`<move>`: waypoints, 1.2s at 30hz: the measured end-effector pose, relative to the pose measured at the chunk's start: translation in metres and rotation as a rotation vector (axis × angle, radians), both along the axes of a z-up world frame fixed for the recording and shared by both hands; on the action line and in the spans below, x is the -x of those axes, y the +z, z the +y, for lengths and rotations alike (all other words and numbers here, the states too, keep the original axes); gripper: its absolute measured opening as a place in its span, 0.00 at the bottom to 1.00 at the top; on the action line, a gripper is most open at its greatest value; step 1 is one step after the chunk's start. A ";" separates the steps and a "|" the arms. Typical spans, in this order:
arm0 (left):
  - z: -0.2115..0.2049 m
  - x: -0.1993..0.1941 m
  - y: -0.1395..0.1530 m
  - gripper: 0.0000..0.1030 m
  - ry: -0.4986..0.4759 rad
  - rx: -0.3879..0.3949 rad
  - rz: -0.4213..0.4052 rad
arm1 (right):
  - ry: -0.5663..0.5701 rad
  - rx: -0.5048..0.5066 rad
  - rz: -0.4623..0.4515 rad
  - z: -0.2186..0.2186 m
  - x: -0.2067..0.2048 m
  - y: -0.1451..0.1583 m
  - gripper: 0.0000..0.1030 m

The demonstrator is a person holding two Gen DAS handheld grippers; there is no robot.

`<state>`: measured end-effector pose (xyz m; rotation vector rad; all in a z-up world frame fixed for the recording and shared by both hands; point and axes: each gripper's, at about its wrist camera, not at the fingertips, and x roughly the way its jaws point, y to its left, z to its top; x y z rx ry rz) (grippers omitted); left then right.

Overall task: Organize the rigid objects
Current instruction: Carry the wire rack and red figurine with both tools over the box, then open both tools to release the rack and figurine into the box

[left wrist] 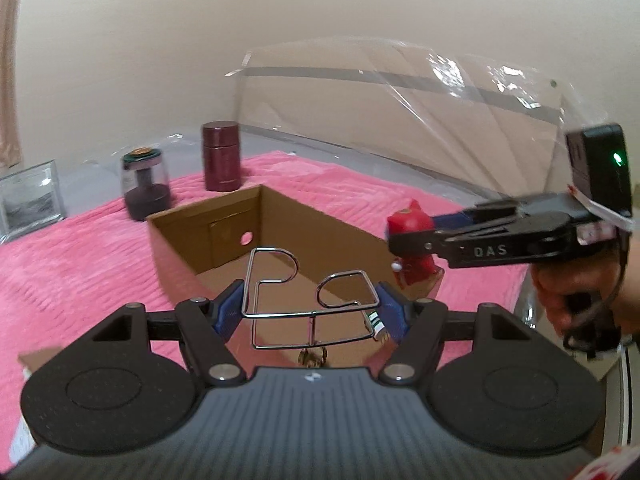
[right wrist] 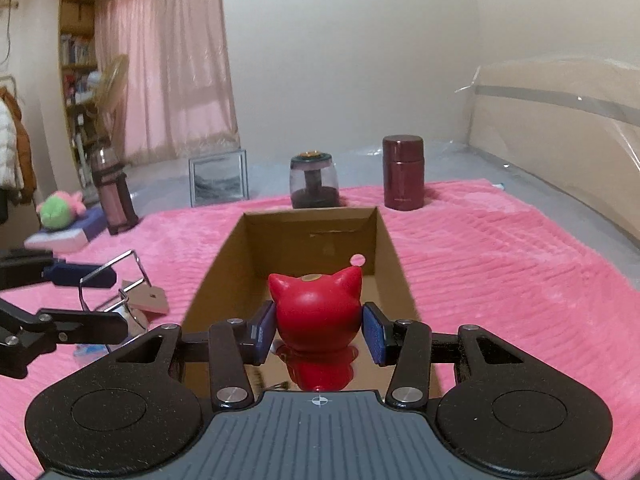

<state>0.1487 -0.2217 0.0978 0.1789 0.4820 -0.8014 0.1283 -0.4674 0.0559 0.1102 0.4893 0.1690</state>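
The letters "DAS" stand in pale print on the black side of the right gripper (left wrist: pixel 412 236)

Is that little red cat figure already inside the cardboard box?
Not yet set down. The red cat figure is upright, held between the right gripper pads over the open cardboard box.

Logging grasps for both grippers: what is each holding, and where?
Left gripper clamps the wire rack by its sides; right gripper flanks the red cat figurine's head.
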 end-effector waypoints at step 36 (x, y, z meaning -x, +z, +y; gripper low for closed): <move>-0.126 -0.156 -0.094 0.63 -0.379 -0.649 0.147 | 0.612 0.651 0.462 0.026 -0.152 -0.100 0.41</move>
